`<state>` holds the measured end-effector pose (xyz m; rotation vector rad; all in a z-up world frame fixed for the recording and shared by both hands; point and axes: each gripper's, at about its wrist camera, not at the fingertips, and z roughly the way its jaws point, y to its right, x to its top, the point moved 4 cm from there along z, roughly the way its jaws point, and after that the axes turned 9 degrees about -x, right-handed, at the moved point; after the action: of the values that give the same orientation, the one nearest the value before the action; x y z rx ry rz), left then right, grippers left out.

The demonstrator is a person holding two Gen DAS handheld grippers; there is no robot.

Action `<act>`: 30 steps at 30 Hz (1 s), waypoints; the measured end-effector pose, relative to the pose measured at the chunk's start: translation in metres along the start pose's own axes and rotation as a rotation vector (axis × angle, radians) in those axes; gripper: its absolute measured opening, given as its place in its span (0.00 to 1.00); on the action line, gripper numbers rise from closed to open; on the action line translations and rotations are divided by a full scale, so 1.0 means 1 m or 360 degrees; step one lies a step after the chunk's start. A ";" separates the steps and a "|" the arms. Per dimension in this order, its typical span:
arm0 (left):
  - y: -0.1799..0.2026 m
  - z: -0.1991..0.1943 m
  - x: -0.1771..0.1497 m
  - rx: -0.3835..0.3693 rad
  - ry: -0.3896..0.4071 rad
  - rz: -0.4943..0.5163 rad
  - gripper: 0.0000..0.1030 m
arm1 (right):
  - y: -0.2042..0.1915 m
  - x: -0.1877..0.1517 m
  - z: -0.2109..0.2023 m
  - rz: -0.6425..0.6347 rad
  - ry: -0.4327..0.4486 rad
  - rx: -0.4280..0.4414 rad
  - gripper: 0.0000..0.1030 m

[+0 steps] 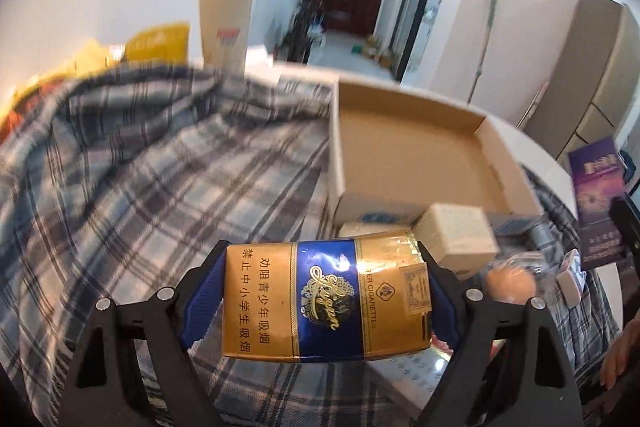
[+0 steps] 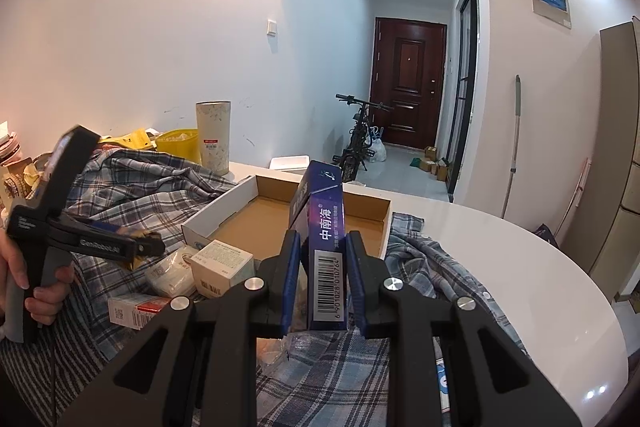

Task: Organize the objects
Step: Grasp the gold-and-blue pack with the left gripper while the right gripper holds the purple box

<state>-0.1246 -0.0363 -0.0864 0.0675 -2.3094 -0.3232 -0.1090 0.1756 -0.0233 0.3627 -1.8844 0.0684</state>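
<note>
A gold and blue cigarette pack (image 1: 320,299) lies crosswise between the blue pads of my left gripper (image 1: 322,253), which is shut on it above the plaid cloth (image 1: 140,187). In the right wrist view the left gripper (image 2: 154,247) reaches in from the left, held by a person's hand (image 2: 40,291). My right gripper (image 2: 323,239) is shut on an upright purple cigarette box (image 2: 324,227), barcode side toward the camera. That purple box (image 1: 596,195) also shows at the right edge of the left wrist view. An open, shallow cardboard box (image 1: 400,155) (image 2: 216,215) sits just beyond both grippers.
In front of the cardboard box lie a cream carton (image 1: 456,239) (image 2: 222,267), a white wrapped packet (image 2: 172,273), a red and white box (image 2: 134,309) and a brownish round thing in clear plastic (image 1: 510,281). A tall pale cylinder (image 2: 214,137) and a yellow tub (image 2: 178,143) stand behind. The white round table (image 2: 500,255) shows at right.
</note>
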 end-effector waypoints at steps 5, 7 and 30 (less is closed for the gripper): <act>0.020 -0.028 0.008 -0.0060 0.0238 0.0130 0.85 | 0.004 0.002 -0.003 0.0029 0.0042 -0.0001 0.22; 0.028 -0.043 0.011 -0.0058 0.0353 0.0199 0.85 | 0.005 0.003 -0.003 0.0042 0.0050 0.0006 0.22; 0.123 -0.155 0.149 -0.0143 0.0912 0.0346 0.85 | 0.022 0.138 -0.040 0.0337 0.0424 -0.0199 0.22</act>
<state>-0.1089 0.0274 0.1522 -0.1216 -1.7133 -0.2547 -0.1196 0.1754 0.1219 0.0630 -1.6476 0.1340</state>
